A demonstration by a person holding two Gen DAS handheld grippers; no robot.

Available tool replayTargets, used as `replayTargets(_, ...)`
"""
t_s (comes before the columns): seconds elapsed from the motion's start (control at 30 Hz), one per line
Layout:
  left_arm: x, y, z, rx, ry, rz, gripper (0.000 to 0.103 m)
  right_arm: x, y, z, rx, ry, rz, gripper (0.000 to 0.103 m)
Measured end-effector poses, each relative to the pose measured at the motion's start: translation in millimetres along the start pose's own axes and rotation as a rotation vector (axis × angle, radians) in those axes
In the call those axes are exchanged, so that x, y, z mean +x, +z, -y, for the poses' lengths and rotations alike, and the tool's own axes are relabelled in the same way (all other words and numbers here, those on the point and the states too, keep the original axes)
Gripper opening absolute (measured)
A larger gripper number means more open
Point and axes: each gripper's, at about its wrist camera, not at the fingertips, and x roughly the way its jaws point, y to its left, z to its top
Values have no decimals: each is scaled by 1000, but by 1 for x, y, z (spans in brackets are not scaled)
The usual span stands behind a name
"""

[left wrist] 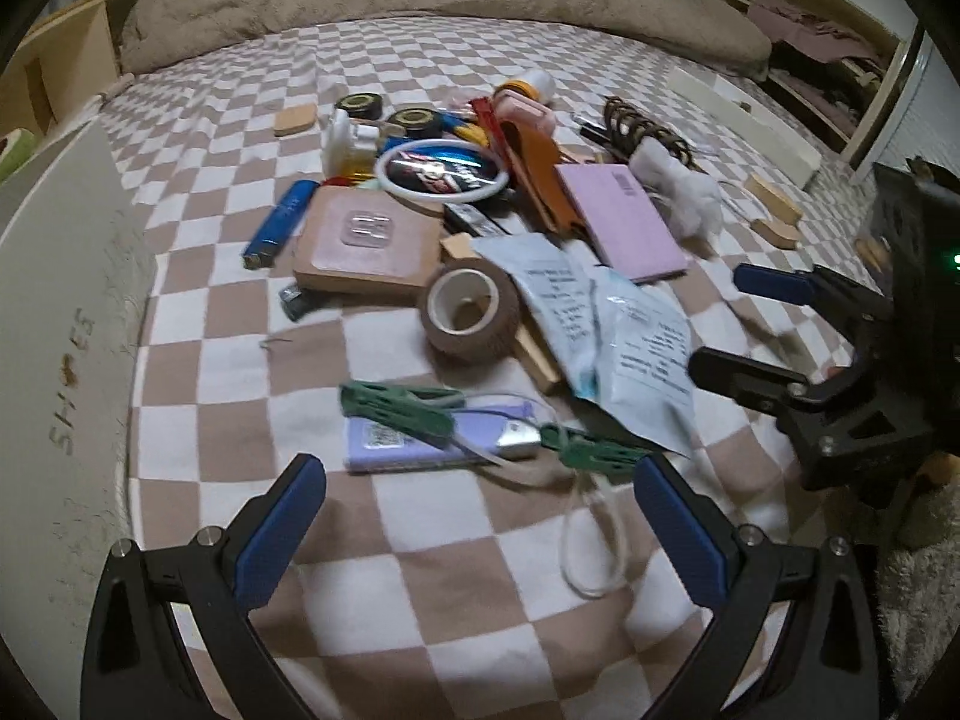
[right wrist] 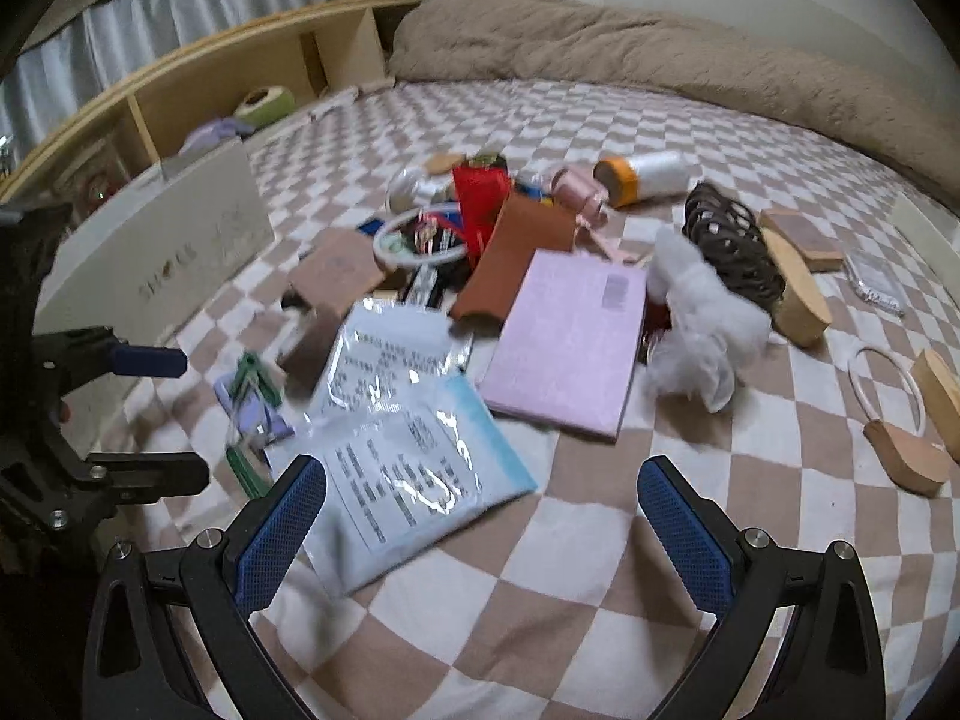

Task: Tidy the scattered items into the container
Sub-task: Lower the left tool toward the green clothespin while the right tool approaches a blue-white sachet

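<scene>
While both grippers, left [left wrist: 480,522] and right [right wrist: 480,522], are held agape and empty, the slick plastic packets [right wrist: 408,420] at lower centre are judged light and floppy, best pinched at an edge; the shoe box [right wrist: 162,252] stands upper left.

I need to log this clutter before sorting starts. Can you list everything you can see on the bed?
box: 1, white, left edge
tape roll: 1, brown, middle
notebook: 1, pink, middle
packets: 2, pale blue, front
green clips: 2, front, on lilac card
lighter: 1, blue, left of pile
black tape rolls: 2, far side
fluff: 1, white, right of notebook
wooden pieces: several, tan, right
blanket: 1, beige, far end
left gripper: open
right gripper: open
</scene>
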Motion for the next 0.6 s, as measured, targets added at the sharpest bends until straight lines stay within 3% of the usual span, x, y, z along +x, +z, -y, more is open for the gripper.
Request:
replayTargets(0.2,13,-6,13,0,-88,-61,103,-9,-3,11,50,4,23,103)
replayTargets(0.3,16,-7,17,2,-94,-70,95,-14,-3,15,73,-5,45,103)
replayTargets(0.37,18,-8,17,-1,-89,-76,72,-14,-2,17,82,-9,49,103)
replayTargets(0.6,14,-12,19,8,-101,-72,33,-11,-2,9,44,0,42,103)
